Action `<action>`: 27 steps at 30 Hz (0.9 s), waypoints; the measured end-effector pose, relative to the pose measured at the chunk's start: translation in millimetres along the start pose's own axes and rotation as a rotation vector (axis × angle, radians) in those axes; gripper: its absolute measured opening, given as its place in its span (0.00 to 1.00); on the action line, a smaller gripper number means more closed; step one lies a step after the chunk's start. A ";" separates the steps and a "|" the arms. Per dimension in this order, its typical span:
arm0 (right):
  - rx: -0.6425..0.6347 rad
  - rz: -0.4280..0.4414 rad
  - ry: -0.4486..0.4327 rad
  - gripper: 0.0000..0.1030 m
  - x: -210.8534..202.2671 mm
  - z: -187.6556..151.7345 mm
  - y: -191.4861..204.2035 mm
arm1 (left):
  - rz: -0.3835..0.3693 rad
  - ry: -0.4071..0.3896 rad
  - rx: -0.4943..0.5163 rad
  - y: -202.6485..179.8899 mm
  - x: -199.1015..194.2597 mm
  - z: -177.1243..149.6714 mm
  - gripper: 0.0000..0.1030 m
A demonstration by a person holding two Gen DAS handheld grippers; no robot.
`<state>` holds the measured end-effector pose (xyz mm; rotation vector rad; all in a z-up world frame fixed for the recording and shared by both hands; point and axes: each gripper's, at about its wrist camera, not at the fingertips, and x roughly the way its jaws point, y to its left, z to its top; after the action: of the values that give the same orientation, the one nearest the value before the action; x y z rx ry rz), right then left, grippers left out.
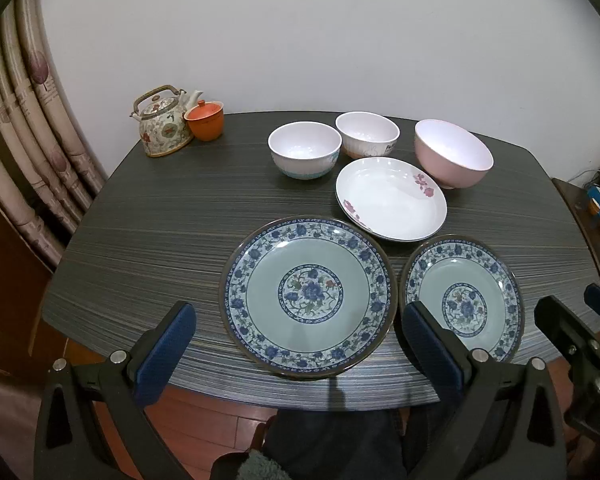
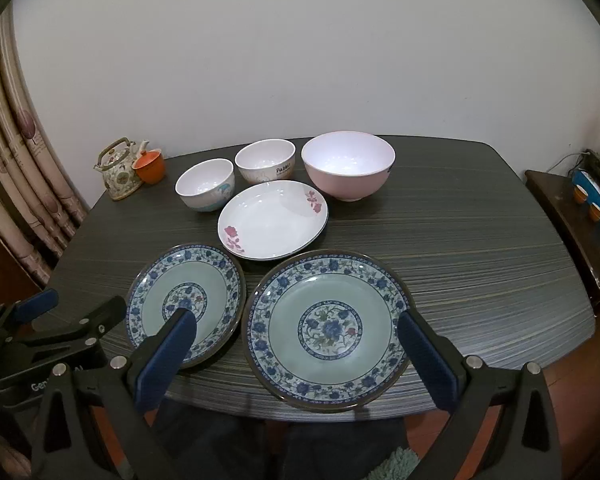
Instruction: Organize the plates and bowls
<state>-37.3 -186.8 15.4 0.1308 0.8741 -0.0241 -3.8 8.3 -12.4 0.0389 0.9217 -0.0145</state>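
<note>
**Plates and bowls spread on the dark surface**

Plates: two blue-patterned plates (image 1: pixel 308 300) (image 2: pixel 185 304) sit nearest the edge, the white flowered plate (image 1: pixel 391 200) behind them, three bowls (image 1: pixel 305 155) beyond it. Only the right wrist view shows the pink bowl's (image 2: pixel 348 166) full interior. Left tongs (image 1: pixel 300 344) and right tongs (image 2: pixel 298 348) gape wide, holding nothing.

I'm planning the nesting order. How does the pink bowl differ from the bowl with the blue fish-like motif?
The pink bowl is clearly larger than the blue-motif bowl. Its outside is plain pink, while the blue-motif bowl is white outside with a blue design. The pink bowl stands at the right end of the bowl row, the blue-motif bowl at the left end. Both sit upright, empty, white inside.
</note>
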 end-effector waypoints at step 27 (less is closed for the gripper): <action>-0.014 0.033 0.013 1.00 0.7 -0.6 3.2 | -0.005 0.035 -0.006 -1.3 6.6 -2.0 0.99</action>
<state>-37.0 -183.5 14.8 0.1323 0.8850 0.0139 -1.4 7.2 -18.9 0.0312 0.9572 -0.0153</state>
